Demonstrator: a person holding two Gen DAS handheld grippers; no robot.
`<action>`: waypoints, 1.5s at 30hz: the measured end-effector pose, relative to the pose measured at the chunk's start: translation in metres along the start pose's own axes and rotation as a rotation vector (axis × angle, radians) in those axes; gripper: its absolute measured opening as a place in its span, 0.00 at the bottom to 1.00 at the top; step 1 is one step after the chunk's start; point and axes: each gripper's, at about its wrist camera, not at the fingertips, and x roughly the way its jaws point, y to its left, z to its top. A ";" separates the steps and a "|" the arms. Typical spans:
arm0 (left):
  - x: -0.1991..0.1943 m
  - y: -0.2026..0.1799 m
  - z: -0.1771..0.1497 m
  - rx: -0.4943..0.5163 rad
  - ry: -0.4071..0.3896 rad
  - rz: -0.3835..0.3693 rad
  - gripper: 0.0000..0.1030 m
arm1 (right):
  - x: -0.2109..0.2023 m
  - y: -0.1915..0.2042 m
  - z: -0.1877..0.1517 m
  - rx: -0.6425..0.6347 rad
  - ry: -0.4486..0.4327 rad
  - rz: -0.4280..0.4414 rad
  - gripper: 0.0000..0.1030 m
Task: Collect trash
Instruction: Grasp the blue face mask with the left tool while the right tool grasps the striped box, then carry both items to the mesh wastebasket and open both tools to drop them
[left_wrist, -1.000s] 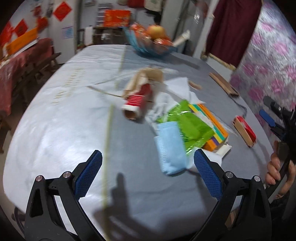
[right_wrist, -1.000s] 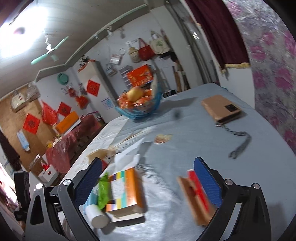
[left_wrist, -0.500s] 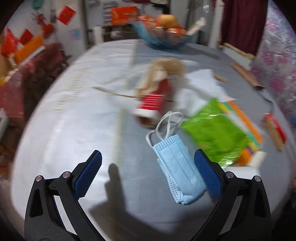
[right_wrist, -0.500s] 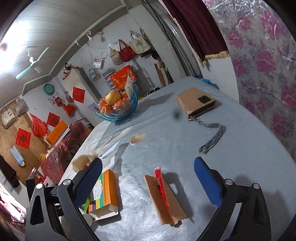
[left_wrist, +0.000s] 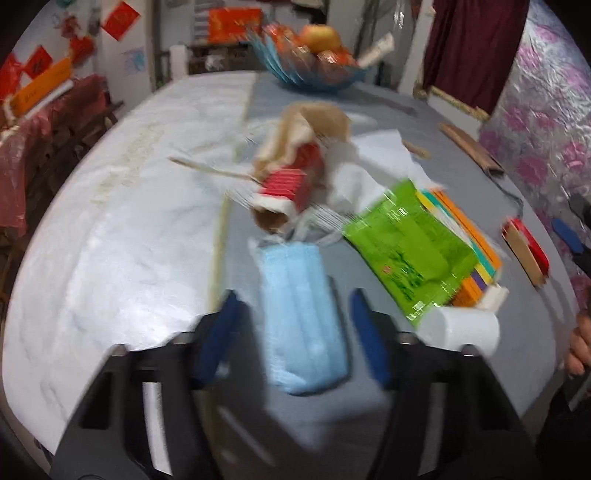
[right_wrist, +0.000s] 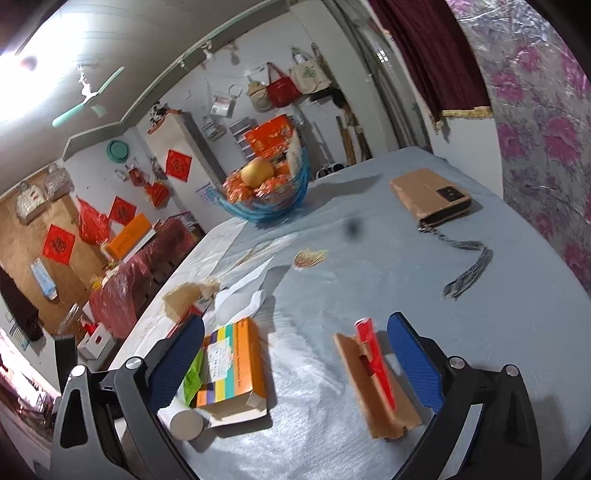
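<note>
A folded light blue face mask (left_wrist: 299, 314) lies on the grey tablecloth near the table's front edge. My left gripper (left_wrist: 293, 299) straddles it and its jaws are closing, with a gap still showing beside the left pad (left_wrist: 221, 328). Beyond the mask lie a green wrapper (left_wrist: 406, 247), a red-and-white paper cup (left_wrist: 284, 192), crumpled brown paper (left_wrist: 314, 118) and white tissue (left_wrist: 369, 162). My right gripper (right_wrist: 295, 321) hovers open over the table, empty. A flat brown-and-red packet (right_wrist: 373, 376) lies below, near its right finger.
A striped orange box (right_wrist: 232, 365) and a white roll (right_wrist: 186, 424) sit by the green wrapper. A blue fruit bowl (right_wrist: 266, 206) stands at the far side. A phone in a brown case (right_wrist: 430, 195) with a tassel strap (right_wrist: 469, 266) lies at the right. A person's hand (left_wrist: 580, 347) shows at the edge.
The left jaws have drawn in from wide apart and now flank the blue mask. The right view has shifted, so the brown-and-red packet sits closer to its right finger.
</note>
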 end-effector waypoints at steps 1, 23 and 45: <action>-0.002 0.007 0.001 -0.007 -0.004 0.022 0.34 | 0.002 0.004 -0.002 -0.015 0.017 0.004 0.95; -0.026 0.061 -0.024 -0.125 -0.035 0.069 0.35 | 0.085 0.118 -0.060 -0.529 0.359 -0.113 0.76; -0.084 0.095 -0.025 -0.210 -0.179 0.054 0.30 | 0.006 0.074 0.007 -0.218 0.014 0.085 0.69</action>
